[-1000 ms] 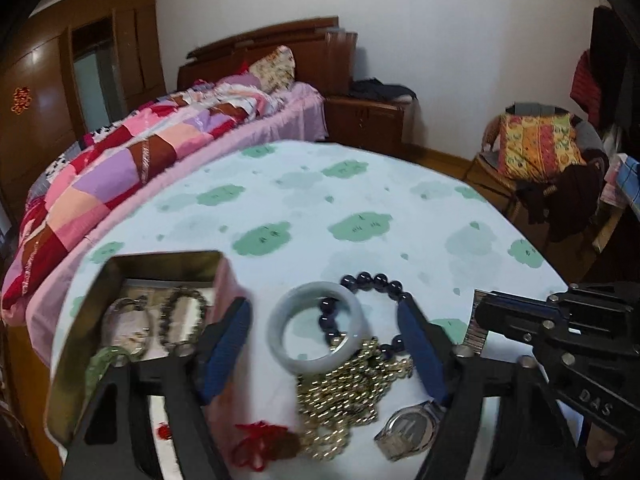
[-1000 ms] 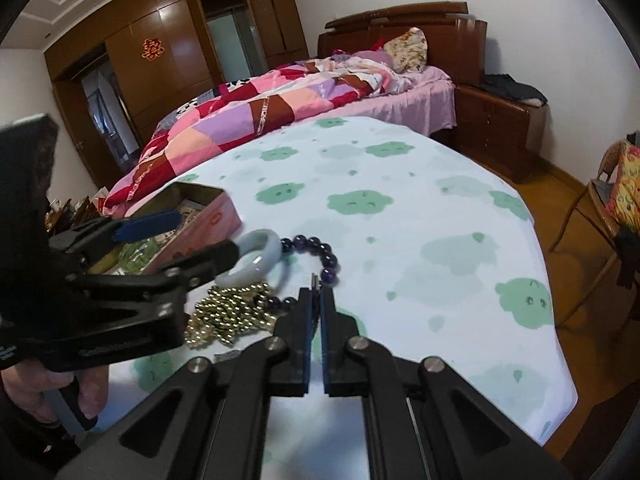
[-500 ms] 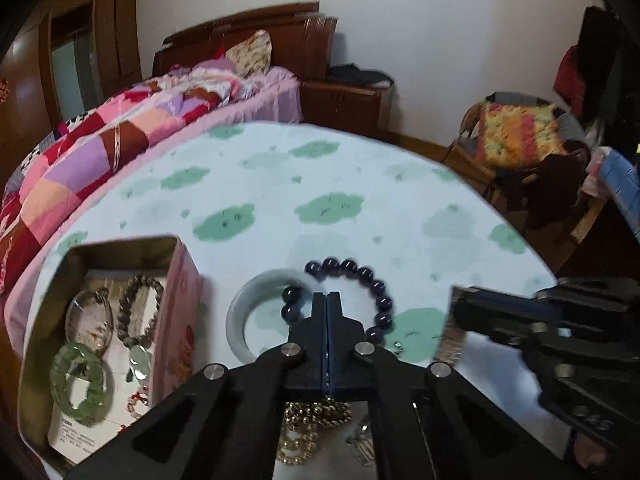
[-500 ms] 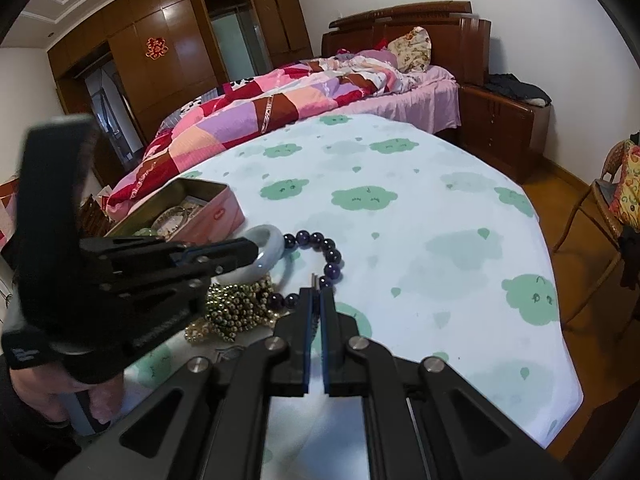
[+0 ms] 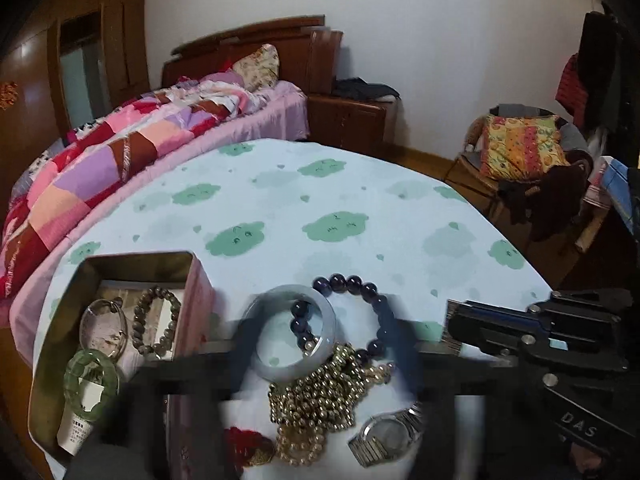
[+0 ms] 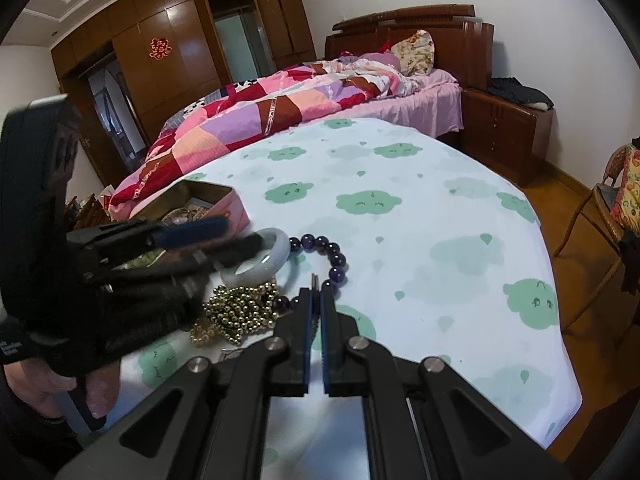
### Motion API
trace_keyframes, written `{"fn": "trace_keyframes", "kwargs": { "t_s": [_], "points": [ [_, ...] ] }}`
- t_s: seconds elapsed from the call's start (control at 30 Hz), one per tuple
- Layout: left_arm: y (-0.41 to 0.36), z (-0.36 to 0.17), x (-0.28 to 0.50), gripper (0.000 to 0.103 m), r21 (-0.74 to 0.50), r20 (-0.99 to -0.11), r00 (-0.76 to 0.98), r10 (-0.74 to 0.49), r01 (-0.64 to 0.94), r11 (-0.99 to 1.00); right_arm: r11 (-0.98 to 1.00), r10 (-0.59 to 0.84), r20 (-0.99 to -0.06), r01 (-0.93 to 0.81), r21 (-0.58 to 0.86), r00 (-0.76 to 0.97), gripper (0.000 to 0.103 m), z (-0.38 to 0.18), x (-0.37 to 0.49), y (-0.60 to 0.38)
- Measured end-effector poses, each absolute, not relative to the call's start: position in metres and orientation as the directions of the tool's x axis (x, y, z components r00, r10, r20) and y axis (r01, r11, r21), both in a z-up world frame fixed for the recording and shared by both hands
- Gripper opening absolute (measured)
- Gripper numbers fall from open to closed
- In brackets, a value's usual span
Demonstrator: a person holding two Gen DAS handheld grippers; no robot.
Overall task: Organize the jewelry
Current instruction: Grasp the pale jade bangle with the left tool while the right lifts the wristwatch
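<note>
Low in the left wrist frame, my left tongs (image 5: 324, 344) are opening astride the pale bangle (image 5: 294, 334), pads clear. I'd centre on its rim before squeezing, avoiding the purple beads (image 5: 352, 284). Right tongs (image 6: 316, 316) stay closed, empty.

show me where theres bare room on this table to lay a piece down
The widest free patch is the cloud-print tablecloth beyond the purple bead bracelet, running to the far edge by the bed. Right of the bracelet, toward the chair, is also bare. It is crowded near the front: jade bangle, gold bead chain, watch and tin box sit packed together.
</note>
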State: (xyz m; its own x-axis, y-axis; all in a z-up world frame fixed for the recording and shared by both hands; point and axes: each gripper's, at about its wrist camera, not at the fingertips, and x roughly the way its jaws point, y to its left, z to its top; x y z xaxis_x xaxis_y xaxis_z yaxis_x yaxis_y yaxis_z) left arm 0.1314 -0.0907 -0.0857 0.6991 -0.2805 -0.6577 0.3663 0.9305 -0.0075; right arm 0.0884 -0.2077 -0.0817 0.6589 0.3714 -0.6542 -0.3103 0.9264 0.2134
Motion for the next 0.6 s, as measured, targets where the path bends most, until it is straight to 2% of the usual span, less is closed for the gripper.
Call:
{"fn": "trace_keyframes", "kwargs": {
  "t_s": [0.17, 0.2, 0.23, 0.3, 0.4, 0.43, 0.47, 0.5, 0.53, 0.57, 0.6],
  "points": [
    [-0.102, -0.095, 0.136, 0.074, 0.042, -0.681, 0.687, -0.253, 0.382, 0.923, 0.928, 0.368, -0.657, -0.302, 0.217, 0.658, 0.006, -0.084, 0.09, -0.211],
    [-0.103, -0.097, 0.137, 0.072, 0.054, -0.689, 0.683, -0.244, 0.384, 0.922, 0.928, 0.368, -0.658, -0.301, 0.218, 0.657, 0.006, -0.085, 0.091, -0.212],
    [-0.105, -0.101, 0.139, 0.06, 0.062, -0.698, 0.676, -0.238, 0.388, 0.92, 0.928, 0.368, -0.659, -0.301, 0.219, 0.656, 0.006, -0.085, 0.091, -0.212],
    [-0.107, -0.107, 0.144, 0.046, 0.059, -0.727, 0.646, -0.234, 0.397, 0.916, 0.928, 0.368, -0.66, -0.3, 0.22, 0.655, 0.006, -0.087, 0.091, -0.212],
    [-0.109, -0.117, 0.149, 0.043, 0.05, -0.757, 0.612, -0.228, 0.402, 0.914, 0.928, 0.369, -0.662, -0.3, 0.222, 0.653, 0.005, -0.088, 0.092, -0.212],
    [-0.11, -0.121, 0.152, 0.036, 0.042, -0.768, 0.598, -0.23, 0.404, 0.914, 0.928, 0.37, -0.662, -0.301, 0.222, 0.652, 0.006, -0.089, 0.092, -0.212],
    [-0.11, -0.122, 0.152, 0.034, 0.053, -0.765, 0.605, -0.219, 0.399, 0.915, 0.927, 0.37, -0.663, -0.301, 0.222, 0.651, 0.005, -0.089, 0.092, -0.212],
    [-0.11, -0.122, 0.151, 0.022, 0.058, -0.764, 0.607, -0.218, 0.401, 0.914, 0.927, 0.371, -0.663, -0.302, 0.222, 0.65, 0.005, -0.089, 0.092, -0.212],
    [-0.109, -0.119, 0.15, 0.017, 0.047, -0.763, 0.604, -0.232, 0.409, 0.911, 0.927, 0.371, -0.664, -0.303, 0.222, 0.65, 0.005, -0.089, 0.092, -0.212],
    [-0.107, -0.117, 0.149, 0.012, 0.041, -0.759, 0.607, -0.236, 0.406, 0.913, 0.927, 0.371, -0.663, -0.303, 0.222, 0.65, 0.005, -0.089, 0.092, -0.212],
    [-0.105, -0.114, 0.148, 0.012, 0.031, -0.758, 0.606, -0.242, 0.405, 0.914, 0.926, 0.372, -0.662, -0.303, 0.223, 0.651, 0.005, -0.089, 0.091, -0.212]
  ]
}}
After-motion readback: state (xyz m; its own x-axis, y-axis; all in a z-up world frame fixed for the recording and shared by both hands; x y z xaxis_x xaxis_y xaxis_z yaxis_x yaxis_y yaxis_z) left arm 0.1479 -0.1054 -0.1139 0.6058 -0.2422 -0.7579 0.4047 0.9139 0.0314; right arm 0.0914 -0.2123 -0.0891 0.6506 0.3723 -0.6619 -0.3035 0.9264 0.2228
